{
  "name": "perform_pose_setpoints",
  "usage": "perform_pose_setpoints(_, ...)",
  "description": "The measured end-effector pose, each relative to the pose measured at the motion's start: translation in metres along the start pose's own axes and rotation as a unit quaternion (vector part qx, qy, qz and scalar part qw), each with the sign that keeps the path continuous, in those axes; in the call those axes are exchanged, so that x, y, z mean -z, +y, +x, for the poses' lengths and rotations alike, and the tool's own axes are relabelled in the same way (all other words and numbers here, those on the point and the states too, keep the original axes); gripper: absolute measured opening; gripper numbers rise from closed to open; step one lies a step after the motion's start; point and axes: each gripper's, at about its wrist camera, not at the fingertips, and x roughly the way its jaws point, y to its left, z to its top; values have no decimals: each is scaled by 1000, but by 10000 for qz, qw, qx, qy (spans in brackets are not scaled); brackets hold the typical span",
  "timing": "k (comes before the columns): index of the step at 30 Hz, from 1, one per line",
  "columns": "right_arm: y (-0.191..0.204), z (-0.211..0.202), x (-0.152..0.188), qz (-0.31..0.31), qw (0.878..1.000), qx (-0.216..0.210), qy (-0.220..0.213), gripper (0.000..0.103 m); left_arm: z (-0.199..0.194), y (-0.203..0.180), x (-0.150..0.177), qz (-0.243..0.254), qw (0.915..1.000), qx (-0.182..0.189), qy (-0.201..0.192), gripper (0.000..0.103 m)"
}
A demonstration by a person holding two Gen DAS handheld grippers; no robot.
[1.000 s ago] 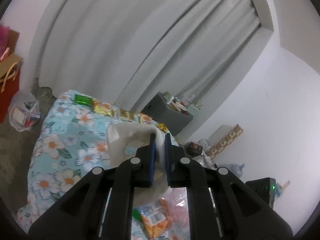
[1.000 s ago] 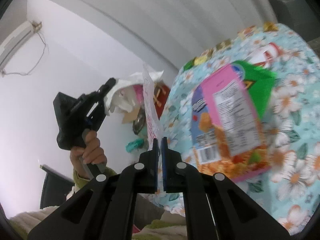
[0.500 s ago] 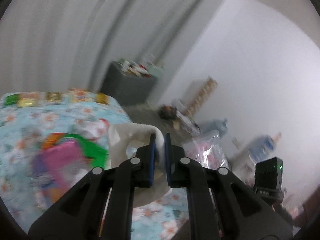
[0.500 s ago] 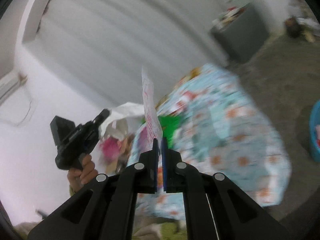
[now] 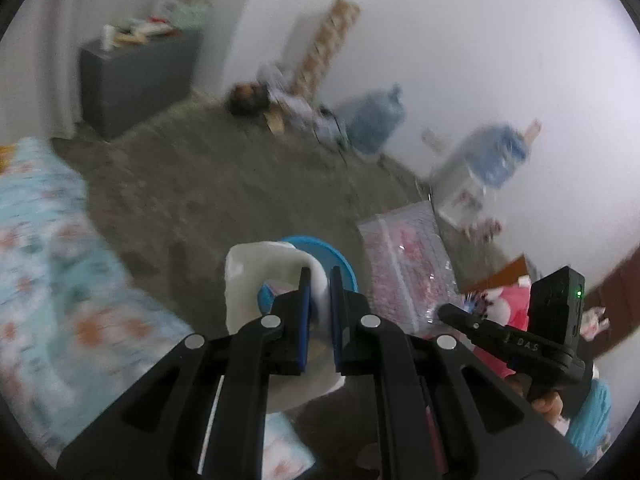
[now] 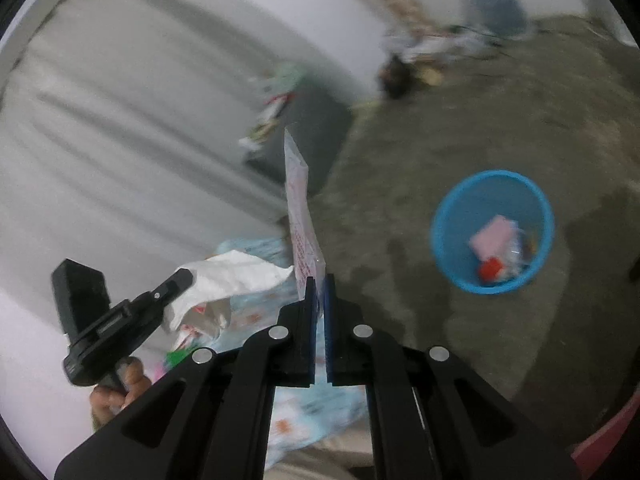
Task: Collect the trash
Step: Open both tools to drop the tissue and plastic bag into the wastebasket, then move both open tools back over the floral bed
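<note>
Right wrist: right gripper point(image 6: 319, 280) jaws pinch thin wrapper point(image 6: 301, 216); left gripper point(image 5: 319, 280) jaws clamp white bag point(image 5: 260, 268); blue bin point(image 6: 444, 216) on floor.

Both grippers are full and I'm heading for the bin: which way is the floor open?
Bare floor lies between the floral bedspread and blue bin. It's crowded along the wall: water jugs and clutter.
</note>
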Motion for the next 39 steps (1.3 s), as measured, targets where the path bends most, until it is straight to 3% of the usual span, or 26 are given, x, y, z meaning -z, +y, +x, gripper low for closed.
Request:
perform_pose_setpoints(8, -93, 48, -27, 1031, 9931, 559, 67, 4, 157, -24, -12, 163, 9942, 2, 1060, 7)
perform_pose_setpoints(14, -148, 85, -38, 1464, 9853, 868, 154, 5, 233, -17, -10, -78, 9890, -72, 1475, 7)
perform_pose_setpoints(15, -155, 90, -39, 1513, 9845, 871, 169, 6, 246, -14, -10, -134, 9881, -120, 1530, 12)
perform_pose_setpoints(17, -172, 102, -40, 1606, 9821, 958, 241, 7, 265, -9, -10, -247, 9865, -272, 1596, 35)
perform_pose_setpoints(18, -182, 110, -39, 1660, 9802, 1028, 321, 15, 274, -7, -10, -350, 9858, -388, 1595, 51)
perform_pose_setpoints(19, -192, 118, -38, 1733, 9778, 1096, 420, 30, 278, -4, -9, -417, 9856, -428, 1581, 53)
perform_pose_setpoints(21, -212, 128, -34, 1802, 9741, 1275, 499, 45, 285, 3, -9, -531, 9837, -578, 1615, 53)
perform_pose_setpoints(23, -225, 129, -26, 1860, 9683, 1578, 532, 45, 280, 9, -10, -618, 9831, -689, 1579, 55)
perform_pose_setpoints(30, -233, 115, -18, 2040, 9669, 1456, 473, 45, 232, 3, -24, -428, 9882, -912, 1157, 63)
perform_pose_setpoints(34, -186, 108, -30, 1314, 9795, 1460, 436, 62, 171, -3, -28, -405, 9924, -758, 882, 69)
perform_pose_setpoints(39, -113, 99, -34, 197, 9890, 1425, 344, 71, 63, -6, -10, -138, 9942, -945, 500, 76)
